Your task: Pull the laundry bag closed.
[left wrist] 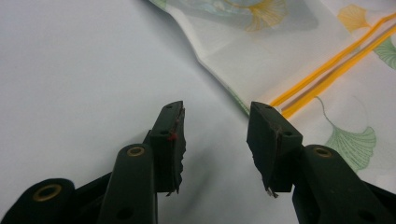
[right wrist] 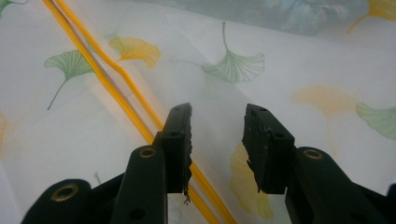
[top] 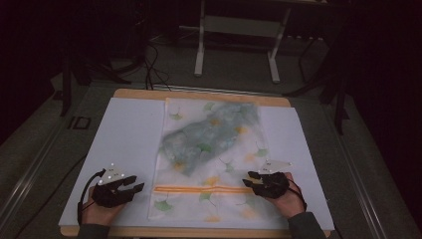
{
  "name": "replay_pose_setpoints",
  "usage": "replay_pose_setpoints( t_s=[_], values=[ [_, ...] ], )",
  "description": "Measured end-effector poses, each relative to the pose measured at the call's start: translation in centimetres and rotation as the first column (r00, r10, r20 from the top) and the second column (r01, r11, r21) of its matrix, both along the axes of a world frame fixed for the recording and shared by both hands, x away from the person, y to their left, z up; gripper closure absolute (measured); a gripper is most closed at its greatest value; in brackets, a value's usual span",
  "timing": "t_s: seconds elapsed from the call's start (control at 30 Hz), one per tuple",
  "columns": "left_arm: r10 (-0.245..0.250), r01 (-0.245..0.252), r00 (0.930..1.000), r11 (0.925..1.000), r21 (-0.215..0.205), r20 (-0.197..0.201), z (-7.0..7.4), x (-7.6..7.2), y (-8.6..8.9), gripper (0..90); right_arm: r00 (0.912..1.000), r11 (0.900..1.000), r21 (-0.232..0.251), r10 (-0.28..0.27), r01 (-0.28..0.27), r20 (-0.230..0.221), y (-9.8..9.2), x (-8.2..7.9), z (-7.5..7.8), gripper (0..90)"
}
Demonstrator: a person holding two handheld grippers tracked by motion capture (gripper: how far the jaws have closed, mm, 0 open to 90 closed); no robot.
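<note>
Zip bag [top: 209,149] w/ cloth inside lies mid-tabletop, looks light, floppy, slick; grab near edge by orange zip strip [top: 199,189]; left gripper [top: 130,186] & right gripper [top: 254,180] both gape wide, empty.

I see the counter [top: 134,93] carrying a sheet [top: 124,139], and a bag [top: 209,199] lies on the sheet's middle with a cloth [top: 211,137] inside it. My left gripper [top: 135,188] sits left of the bag, just beside its edge; my right gripper [top: 247,180] is over its right part, by the zip [top: 199,189] near me.
</note>
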State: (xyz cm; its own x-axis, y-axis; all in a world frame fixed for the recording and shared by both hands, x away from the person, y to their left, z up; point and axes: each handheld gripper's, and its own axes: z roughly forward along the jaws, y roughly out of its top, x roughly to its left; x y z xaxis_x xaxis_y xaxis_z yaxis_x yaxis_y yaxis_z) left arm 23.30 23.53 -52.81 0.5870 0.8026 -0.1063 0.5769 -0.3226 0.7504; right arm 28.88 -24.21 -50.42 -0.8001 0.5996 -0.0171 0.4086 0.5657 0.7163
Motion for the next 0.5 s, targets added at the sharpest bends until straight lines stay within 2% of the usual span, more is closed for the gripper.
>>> replay_pose_setpoints(
  t_s=[0.17,0.3,0.5],
  values=[
    [-0.008,0.008,0.9999,0.9999,0.013,0.014,0.1,0.0,-0.1,55.4,0.9997,1.0,0.009,0.023,-0.023,0.0,1.1,0.1,-0.3,63.3],
    [0.007,-0.007,1.0,0.9999,0.013,0.005,0.0,0.1,0.0,55.5,0.9992,0.999,0.016,0.04,-0.04,-0.006,1.9,0.1,-0.4,62.8],
    [-0.008,0.008,1.0,0.9996,0.027,-0.001,-0.2,0.7,0.1,55.6,0.9976,0.998,0.017,0.068,-0.068,-0.01,3.4,0.0,-0.4,62.7]
  ],
)
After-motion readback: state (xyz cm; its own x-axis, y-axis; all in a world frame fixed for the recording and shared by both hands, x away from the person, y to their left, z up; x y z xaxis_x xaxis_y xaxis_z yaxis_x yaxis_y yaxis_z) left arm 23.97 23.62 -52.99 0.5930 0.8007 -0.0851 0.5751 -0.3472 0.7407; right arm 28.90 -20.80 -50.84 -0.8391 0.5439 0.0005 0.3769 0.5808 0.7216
